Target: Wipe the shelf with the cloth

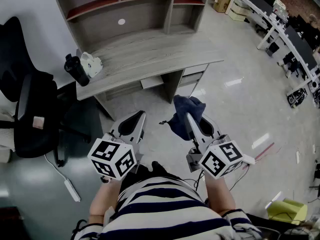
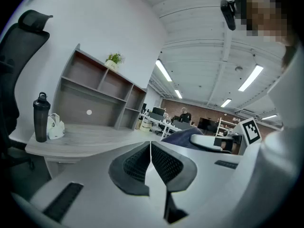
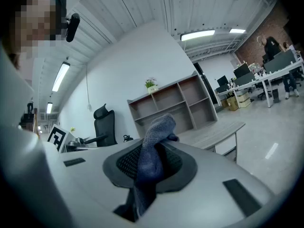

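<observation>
1. While the dark blue cloth [image 3: 151,151] sits bunched between my right gripper's [image 1: 192,120] jaws, they're clamped on it. One fold pokes up past the tips and a tail hangs down behind the pads.
2. From the head view, that cloth is up in the air over the glossy floor [image 1: 240,109], out in front of the desk [image 1: 150,59] and well apart from the shelf [image 1: 135,6].
3. Over to my left gripper [image 1: 139,118]: it hovers near the right one with its jaws pressed together. The ribbed pads meet along one line and nothing is caught between them.
4. Ahead, the shelf stands along the back of the desk. Its compartments are open, and the upper boards look reddish.
5. On top of the shelf, the left gripper view catches a small potted plant [image 2: 114,58].
6. At the desk's left end a black bottle [image 1: 76,70] stands upright, with a white object [image 1: 92,64] just beside it; I can't tell whether they touch.
7. Further left there's a black office chair [image 1: 30,109], and a white power strip [image 1: 71,190] lies on the floor near it.
</observation>
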